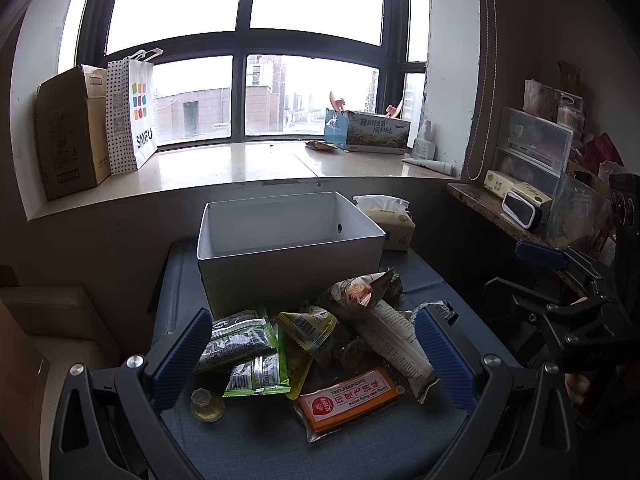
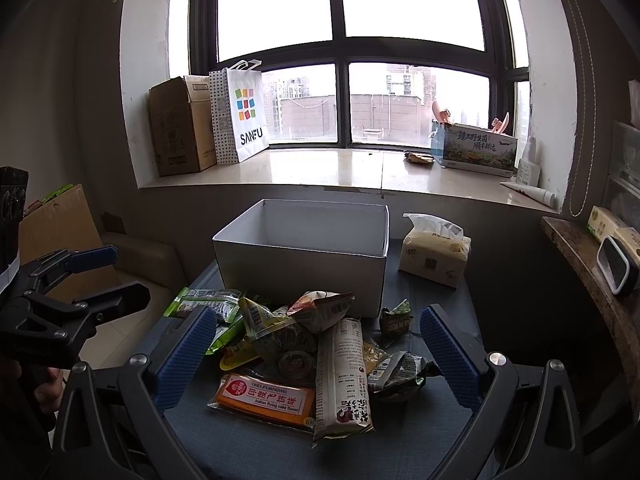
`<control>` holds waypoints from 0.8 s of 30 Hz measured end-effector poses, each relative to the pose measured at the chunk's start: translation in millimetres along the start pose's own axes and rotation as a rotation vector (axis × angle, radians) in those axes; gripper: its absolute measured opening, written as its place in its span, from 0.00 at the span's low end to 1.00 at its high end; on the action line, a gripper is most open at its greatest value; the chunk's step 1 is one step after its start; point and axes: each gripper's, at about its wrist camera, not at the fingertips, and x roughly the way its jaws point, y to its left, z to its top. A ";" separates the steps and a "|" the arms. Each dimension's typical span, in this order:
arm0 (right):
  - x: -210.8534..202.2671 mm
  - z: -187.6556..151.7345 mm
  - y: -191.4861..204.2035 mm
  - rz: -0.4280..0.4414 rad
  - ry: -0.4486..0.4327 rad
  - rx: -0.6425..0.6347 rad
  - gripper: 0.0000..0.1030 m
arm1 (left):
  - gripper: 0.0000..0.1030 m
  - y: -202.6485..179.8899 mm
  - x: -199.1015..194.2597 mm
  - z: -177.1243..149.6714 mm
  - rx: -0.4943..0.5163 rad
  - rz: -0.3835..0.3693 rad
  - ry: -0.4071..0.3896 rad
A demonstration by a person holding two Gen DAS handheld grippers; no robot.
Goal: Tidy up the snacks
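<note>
Nothing is sorted yet: the white box is sitting empty beyond the snack pile. Left gripper and right gripper are both hovering spread wide, holding nothing, with the orange flying-cake packet lying nearest between the right gripper's fingers.

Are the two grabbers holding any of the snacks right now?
No. The left gripper and right gripper are both open and empty, above the snack pile before the white box.
</note>
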 end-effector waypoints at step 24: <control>61.5 -10.6 -4.1 0.029 0.105 0.002 1.00 | 1.00 9.3 -1.1 -4.5 -0.013 -0.010 -0.019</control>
